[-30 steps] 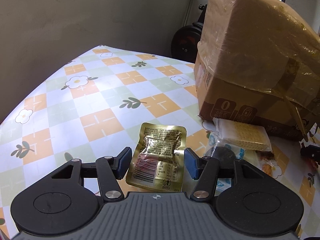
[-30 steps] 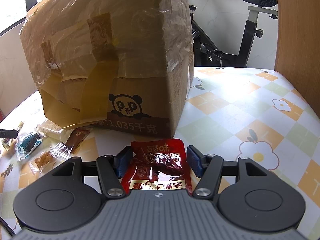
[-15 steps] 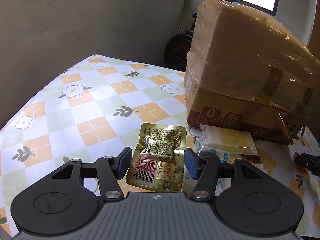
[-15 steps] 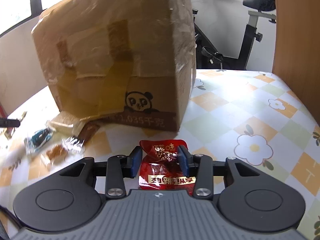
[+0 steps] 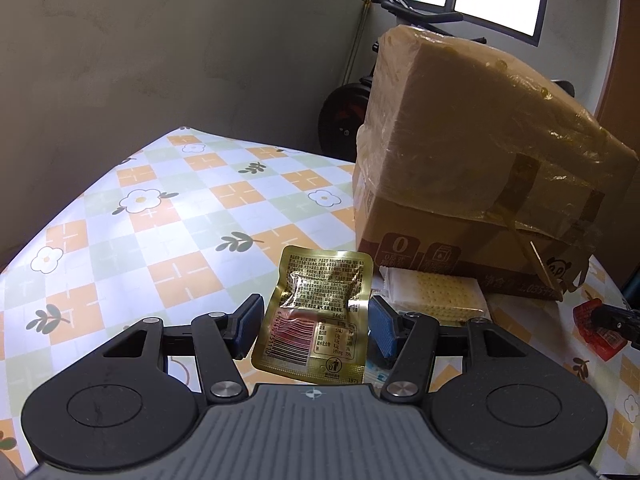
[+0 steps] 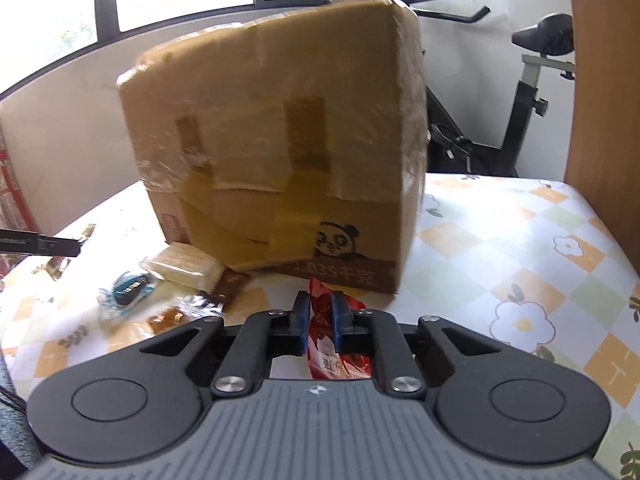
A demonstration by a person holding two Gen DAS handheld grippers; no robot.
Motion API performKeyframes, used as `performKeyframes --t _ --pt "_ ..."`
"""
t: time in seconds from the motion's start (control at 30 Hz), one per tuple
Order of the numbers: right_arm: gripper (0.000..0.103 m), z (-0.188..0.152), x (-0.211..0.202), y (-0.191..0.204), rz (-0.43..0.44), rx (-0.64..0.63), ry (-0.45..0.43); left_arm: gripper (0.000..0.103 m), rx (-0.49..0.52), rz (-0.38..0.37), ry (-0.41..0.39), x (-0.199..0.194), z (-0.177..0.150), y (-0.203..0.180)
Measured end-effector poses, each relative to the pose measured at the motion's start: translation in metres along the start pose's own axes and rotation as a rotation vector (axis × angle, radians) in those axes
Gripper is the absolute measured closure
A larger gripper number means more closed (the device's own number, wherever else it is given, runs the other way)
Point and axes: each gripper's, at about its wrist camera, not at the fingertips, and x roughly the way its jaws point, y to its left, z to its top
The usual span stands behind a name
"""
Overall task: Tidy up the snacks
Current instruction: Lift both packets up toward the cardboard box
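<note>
A gold foil snack packet [image 5: 320, 314] stands between the blue pads of my left gripper [image 5: 316, 326], held up above the flowered tablecloth [image 5: 168, 232]; the pads touch its two edges. My right gripper [image 6: 320, 322] is shut on a red snack packet [image 6: 334, 354], crumpled between its pads and lifted off the table. That red packet and the right gripper's tip also show at the right edge of the left wrist view [image 5: 596, 328]. A large taped cardboard box [image 6: 280, 152] stands behind both grippers.
At the box's foot lie a cracker pack [image 5: 436, 294], a blue-wrapped snack [image 6: 128, 286], a brown wrapper [image 6: 230, 284] and clear-wrapped sweets [image 6: 168, 316]. An exercise bike [image 6: 532, 92] stands behind the table. A wooden panel [image 6: 604, 80] rises at the right.
My right gripper has closed on the red packet and lifted it. My left gripper has risen with the gold packet, so the box looks farther away.
</note>
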Motion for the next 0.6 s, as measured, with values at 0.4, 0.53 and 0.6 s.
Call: performKeyframes --t 0.4,0.53,0.6 --pt "0.091 0.044 -0.064 0.002 0.042 0.012 -0.195 0.043 0.051 -0.084 -0.154 -0.036 0.039 -0.02" --pt "0.091 0.082 -0.082 0.008 0.063 -0.041 -0.316 0.043 0.09 -0.127 -0.237 -0.047 0.069 -0.035" --pt "0.091 0.105 -0.085 0.011 0.08 -0.074 -0.37 0.043 0.109 -0.147 -0.284 -0.051 0.087 -0.045"
